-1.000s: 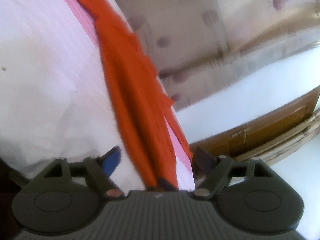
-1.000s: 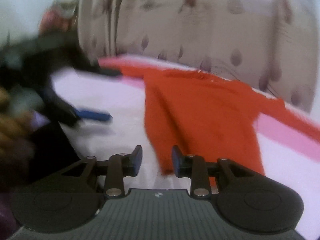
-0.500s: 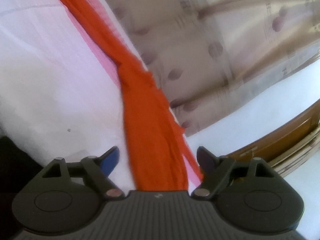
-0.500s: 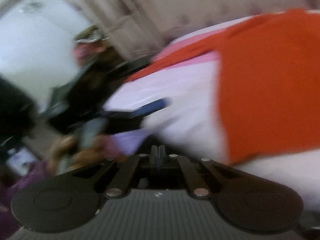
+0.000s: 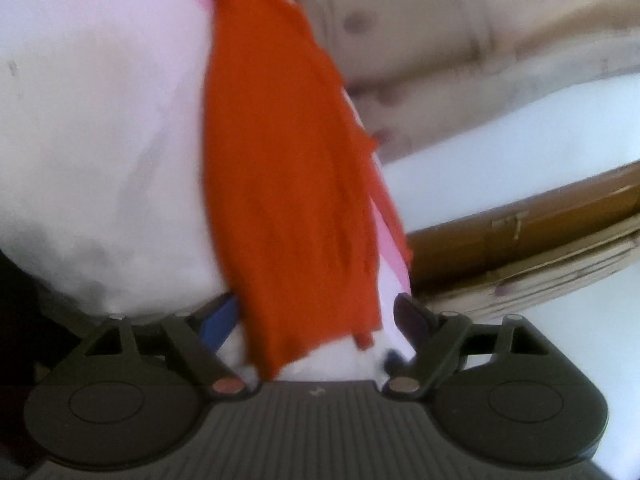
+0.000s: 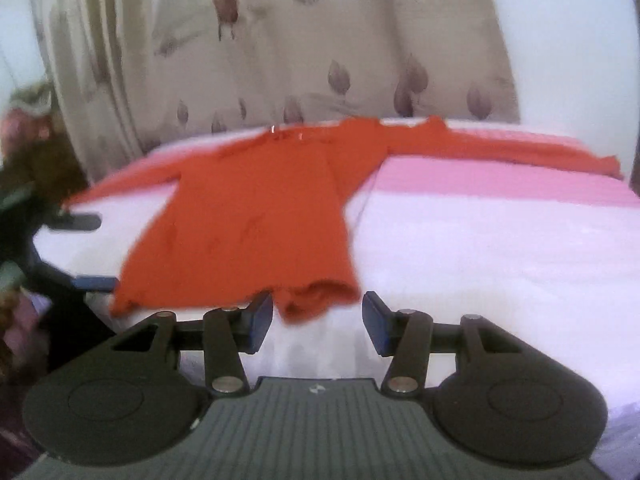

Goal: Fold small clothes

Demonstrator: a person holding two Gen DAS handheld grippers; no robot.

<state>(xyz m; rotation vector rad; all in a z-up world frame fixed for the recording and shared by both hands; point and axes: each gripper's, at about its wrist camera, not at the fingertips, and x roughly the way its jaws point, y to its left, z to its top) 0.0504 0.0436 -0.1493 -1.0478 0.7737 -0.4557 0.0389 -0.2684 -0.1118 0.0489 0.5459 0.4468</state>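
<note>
One patterned curtain (image 6: 280, 60) hangs behind the orange garment (image 6: 248, 224) (blurred).

Both views are blurred by motion. In the left wrist view the orange garment (image 5: 288, 184) runs out past the top edge, and its near end hides part of the blue left finger pad (image 5: 218, 322). In the right wrist view the left gripper (image 6: 86, 252) is cut by the left edge; the clutter (image 6: 28, 128) at far left is unreadable.
</note>
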